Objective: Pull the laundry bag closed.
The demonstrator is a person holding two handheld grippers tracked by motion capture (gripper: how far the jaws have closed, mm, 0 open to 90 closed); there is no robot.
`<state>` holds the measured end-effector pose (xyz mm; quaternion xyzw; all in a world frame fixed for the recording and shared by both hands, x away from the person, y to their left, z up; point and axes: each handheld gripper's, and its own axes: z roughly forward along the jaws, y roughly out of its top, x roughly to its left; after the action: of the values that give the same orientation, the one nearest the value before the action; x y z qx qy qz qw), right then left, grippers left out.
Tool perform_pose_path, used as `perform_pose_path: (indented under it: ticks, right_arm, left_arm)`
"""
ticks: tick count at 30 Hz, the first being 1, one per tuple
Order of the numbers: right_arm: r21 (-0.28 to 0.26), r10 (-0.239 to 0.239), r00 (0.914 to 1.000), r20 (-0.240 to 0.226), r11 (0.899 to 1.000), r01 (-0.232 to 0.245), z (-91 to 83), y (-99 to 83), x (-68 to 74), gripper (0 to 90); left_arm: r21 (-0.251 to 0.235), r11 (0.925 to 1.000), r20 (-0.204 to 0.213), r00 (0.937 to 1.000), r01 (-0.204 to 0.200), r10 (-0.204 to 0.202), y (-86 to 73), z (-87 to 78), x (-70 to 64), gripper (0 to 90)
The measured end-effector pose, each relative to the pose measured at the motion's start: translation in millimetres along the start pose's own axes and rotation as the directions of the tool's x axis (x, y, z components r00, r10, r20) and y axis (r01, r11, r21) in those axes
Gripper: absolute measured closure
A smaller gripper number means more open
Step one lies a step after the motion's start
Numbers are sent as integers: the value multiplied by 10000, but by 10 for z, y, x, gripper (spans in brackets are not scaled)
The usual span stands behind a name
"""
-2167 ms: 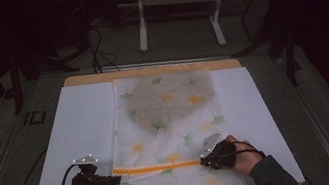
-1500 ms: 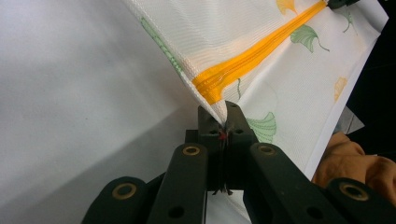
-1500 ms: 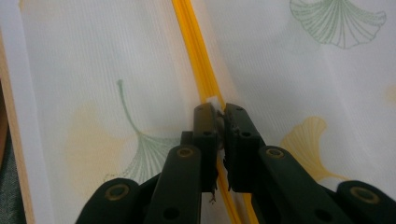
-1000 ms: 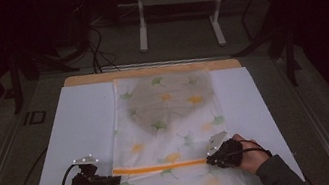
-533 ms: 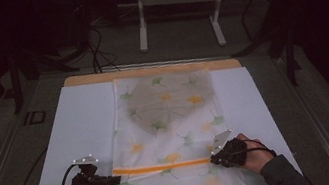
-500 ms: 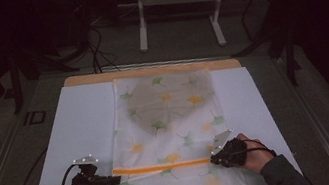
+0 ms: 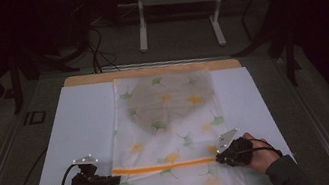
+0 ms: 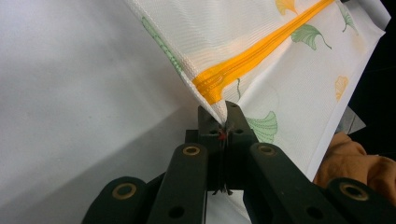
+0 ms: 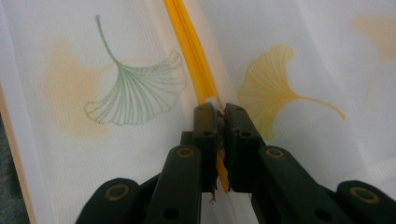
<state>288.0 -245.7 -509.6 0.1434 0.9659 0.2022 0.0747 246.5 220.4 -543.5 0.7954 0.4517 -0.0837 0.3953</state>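
Note:
A white mesh bag printed with ginkgo leaves lies flat on the table, with a grey shape showing through its far half. An orange zipper runs across its near end. My left gripper is shut on the bag's left edge at the zipper's end; in the left gripper view the jaws pinch the fabric corner just below the zipper. My right gripper is shut on the zipper near the bag's right side. In the right gripper view its jaws clamp the orange zipper.
The bag rests on a white sheet that covers a wooden tabletop. Beyond the table stand the metal legs of a frame, with cables on the dark floor. A hand shows past the bag's far edge in the left gripper view.
My right gripper has slid to the right along the zipper, toward the bag's right edge. The left gripper has kept its hold in the same place.

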Motion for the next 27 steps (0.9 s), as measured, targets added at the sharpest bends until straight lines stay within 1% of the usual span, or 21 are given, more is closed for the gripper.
perform_pose_path:
  ticks: [3, 9, 18, 27]
  right_arm:
    - [20, -16, 10000, 12, 10000, 16, -10, -13, -9, 843]
    - [59, 121, 9999, 34, 9999, -122, -31, -54, -20, 843]
    - [307, 171, 9998, 116, 9994, -175, -71, -109, -64, 843]
    - [298, 319, 9993, 172, 9990, -324, -119, -180, -78, 843]
  left_arm:
    - [1, 10000, -2, 10000, 2, -2, 0, -2, 1, 885]
    - [9, 10000, -6, 10000, 3, -3, -1, -4, 4, 885]
    - [-25, 10000, -17, 10000, 42, -42, -3, -7, 7, 885]
    - [5, 10000, -6, 10000, 16, -16, -2, -6, 9, 885]
